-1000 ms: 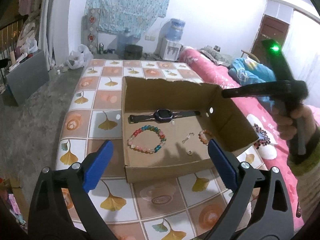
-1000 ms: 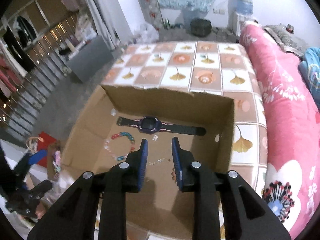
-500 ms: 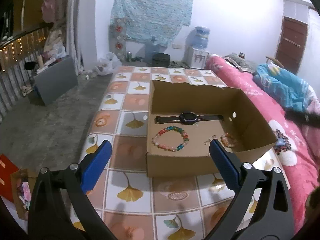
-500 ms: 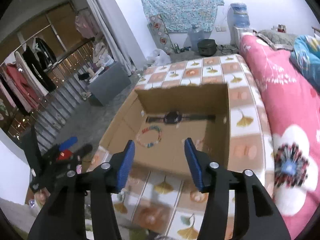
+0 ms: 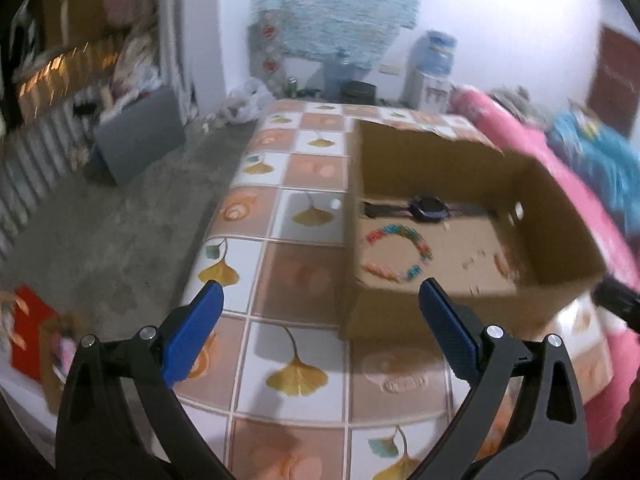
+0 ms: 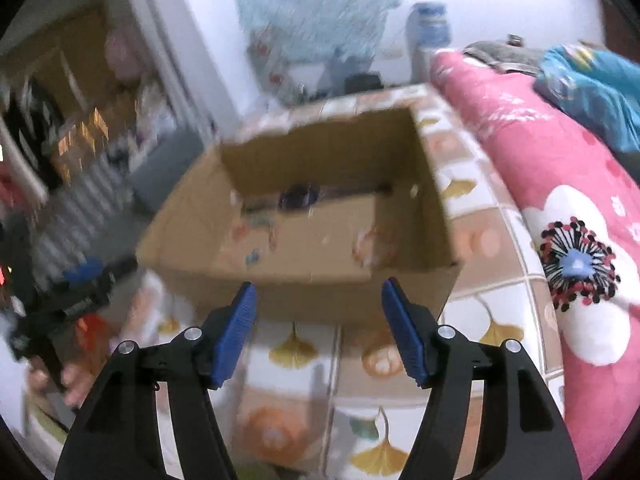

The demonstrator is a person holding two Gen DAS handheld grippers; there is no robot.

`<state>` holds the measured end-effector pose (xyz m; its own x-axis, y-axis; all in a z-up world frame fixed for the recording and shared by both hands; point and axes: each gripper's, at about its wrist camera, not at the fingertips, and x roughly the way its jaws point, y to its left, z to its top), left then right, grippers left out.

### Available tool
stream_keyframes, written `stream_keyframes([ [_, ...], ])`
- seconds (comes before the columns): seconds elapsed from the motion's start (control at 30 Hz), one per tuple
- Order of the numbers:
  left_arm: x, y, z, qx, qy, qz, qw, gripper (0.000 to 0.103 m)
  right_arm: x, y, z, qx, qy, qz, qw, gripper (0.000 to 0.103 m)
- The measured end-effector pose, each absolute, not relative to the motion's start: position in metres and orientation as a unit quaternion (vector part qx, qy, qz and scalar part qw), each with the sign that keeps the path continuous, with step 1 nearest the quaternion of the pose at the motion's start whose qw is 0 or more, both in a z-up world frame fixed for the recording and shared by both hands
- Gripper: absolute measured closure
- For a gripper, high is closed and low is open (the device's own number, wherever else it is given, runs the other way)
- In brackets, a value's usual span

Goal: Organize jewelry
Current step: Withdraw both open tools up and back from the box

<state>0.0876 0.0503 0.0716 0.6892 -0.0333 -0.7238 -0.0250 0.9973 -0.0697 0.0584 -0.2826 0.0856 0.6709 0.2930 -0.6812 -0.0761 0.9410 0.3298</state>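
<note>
Jewelry sits loose in the cardboard box (image 5: pixel 460 312): watch (image 5: pixel 428 209) along the back wall, beaded bracelet (image 5: pixel 396 254) flat in front, so each piece stays separately reachable. Left gripper (image 5: pixel 320 334) jaws spread, empty; right gripper (image 6: pixel 318 334) jaws opening, nothing between them, both short of the box.

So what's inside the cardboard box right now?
In the cardboard box: a dark watch by the far wall, a multicoloured bead bracelet, a smaller pinkish bracelet and tiny blurred bits. The near wall hides the front strip of floor.
</note>
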Motion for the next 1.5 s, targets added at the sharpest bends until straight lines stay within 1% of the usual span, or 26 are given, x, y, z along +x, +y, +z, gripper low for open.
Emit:
stream_keyframes([
  [0.07,0.105,0.068,0.062,-0.088,0.414,-0.021,0.906,0.008,0.077,-0.310,0.081,0.194,0.377,0.098,0.900,0.040],
  [0.17,0.131,0.078,0.043,-0.154,0.451,-0.066,0.876,0.008,0.108,-0.334,0.068,0.242,0.376,0.101,0.889,0.040],
  [0.2,0.137,0.076,0.037,-0.176,0.462,-0.088,0.865,0.008,0.118,-0.336,0.067,0.244,0.380,0.106,0.886,0.040],
  [0.27,0.142,0.064,0.031,-0.188,0.473,-0.119,0.853,0.008,0.132,-0.334,0.068,0.233,0.388,0.102,0.886,0.040],
  [0.37,0.139,0.037,0.026,-0.177,0.482,-0.158,0.843,0.008,0.143,-0.329,0.069,0.220,0.396,0.094,0.886,0.040],
  [0.47,0.134,0.024,0.025,-0.168,0.479,-0.160,0.847,0.008,0.137,-0.338,0.074,0.242,0.384,0.105,0.885,0.040],
  [0.57,0.132,0.023,0.024,-0.171,0.479,-0.160,0.846,0.008,0.135,-0.349,0.074,0.258,0.375,0.100,0.885,0.040],
  [0.77,0.133,0.022,0.024,-0.172,0.481,-0.159,0.845,0.008,0.153,-0.363,0.047,0.305,0.411,0.108,0.852,0.039],
  [1.03,0.122,0.026,0.026,-0.168,0.490,-0.160,0.840,0.008,0.146,-0.371,0.042,0.339,0.429,0.135,0.826,0.038],
  [1.37,0.074,0.038,0.027,-0.164,0.495,-0.158,0.838,0.008,0.105,-0.353,0.048,0.292,0.456,0.133,0.830,0.038],
  [1.5,0.055,0.048,0.041,-0.163,0.465,-0.131,0.860,0.008,0.085,-0.349,0.059,0.268,0.441,0.116,0.849,0.038],
])
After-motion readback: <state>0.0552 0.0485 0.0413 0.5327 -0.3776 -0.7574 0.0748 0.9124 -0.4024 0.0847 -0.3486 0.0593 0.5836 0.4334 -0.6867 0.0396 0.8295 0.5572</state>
